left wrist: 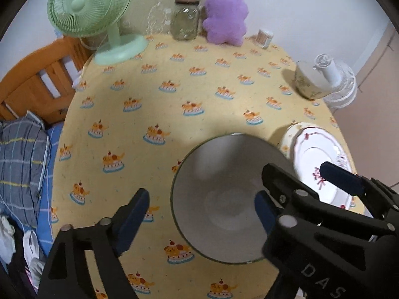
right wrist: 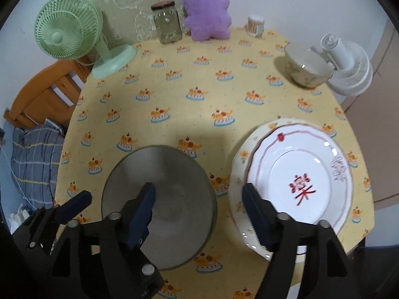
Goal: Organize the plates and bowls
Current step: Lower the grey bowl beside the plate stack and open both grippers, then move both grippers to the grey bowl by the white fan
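bench [right wrist: 174, 92]: round, yellow cake-print cloth, and everything for the job sits toward the right and near side. The cloth could slide if something gets dragged instead of lifted, imo.

plates [right wrist: 296, 174]: two stacked, white one with the red character on top of a cream flowery one, right at the near right edge of the bench. The top one sits off-centre on the lower one, so a nudge from the side could skate it off, and the floor is right there.

grey bowl [right wrist: 162, 204]: upright and empty, just left of the plates, close to them but I can't tell if the rims touch. It's wide and smooth, so a one-sided rim pinch might tip it or let it slip.

small bowl [right wrist: 305, 69]: patterned, sits alone at the far right edge, well apart from the grey bowl. It's right in front of a white fan [right wrist: 349, 67] that stands beyond the bench, so a clumsy reach could shove it over the edge.

right gripper [right wrist: 199, 206]: jaws wide open, holding nothing, one finger over the grey bowl, the other over the near rim of the plates. Closing here would knock both.

left gripper [left wrist: 202, 214]: jaws also spread wide, empty, straddling the grey bowl's left rim. Both grippers crowd the same bowl, so they may bump each other.
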A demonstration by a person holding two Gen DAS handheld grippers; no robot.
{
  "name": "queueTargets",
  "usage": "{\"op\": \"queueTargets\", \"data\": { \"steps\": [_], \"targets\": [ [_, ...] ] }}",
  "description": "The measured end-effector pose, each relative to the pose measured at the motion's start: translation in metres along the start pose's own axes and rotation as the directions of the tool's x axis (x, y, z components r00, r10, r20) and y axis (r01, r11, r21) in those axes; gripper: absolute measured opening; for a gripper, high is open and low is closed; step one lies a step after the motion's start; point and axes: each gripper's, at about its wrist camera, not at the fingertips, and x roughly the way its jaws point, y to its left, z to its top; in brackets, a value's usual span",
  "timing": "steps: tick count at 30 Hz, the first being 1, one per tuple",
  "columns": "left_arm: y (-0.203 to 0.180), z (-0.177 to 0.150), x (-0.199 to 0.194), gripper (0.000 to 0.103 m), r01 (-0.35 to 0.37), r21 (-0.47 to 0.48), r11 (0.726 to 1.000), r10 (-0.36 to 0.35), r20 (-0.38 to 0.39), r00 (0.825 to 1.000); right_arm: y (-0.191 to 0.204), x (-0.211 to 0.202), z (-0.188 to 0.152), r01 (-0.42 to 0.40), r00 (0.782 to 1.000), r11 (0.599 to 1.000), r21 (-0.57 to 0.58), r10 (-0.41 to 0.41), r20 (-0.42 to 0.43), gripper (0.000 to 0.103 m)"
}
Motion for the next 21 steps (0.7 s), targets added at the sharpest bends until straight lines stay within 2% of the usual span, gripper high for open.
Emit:
{"op": "queueTargets", "data": {
  "steps": [4,8,14,21],
  "targets": [
    [-0.007,0.005,-0.014,0.094,0.015,0.019,1.000,-0.016,0.034,0.999,-0.003,-0.017,0.003,-0.005,0.999,1.000,-0.009,0.005,0.037,0.087],
    [-0.015,0.010,-0.023,0.094,0.023,0.022,0.999,-0.024,0.048,0.999,-0.009,-0.031,0.009,0.006,0.999,1.000,-0.017,-0.005,0.048,0.087],
    [-0.037,0.026,-0.035,0.093,-0.021,0.022,1.000,0.019,0.102,0.995,-0.025,-0.043,0.027,-0.033,0.996,0.998,-0.049,0.036,0.080,0.087],
    [-0.070,0.049,-0.030,0.093,-0.033,-0.009,0.999,0.033,0.118,0.992,-0.058,-0.046,0.055,-0.068,0.993,0.993,-0.092,0.076,0.093,0.087]
  ]
}}
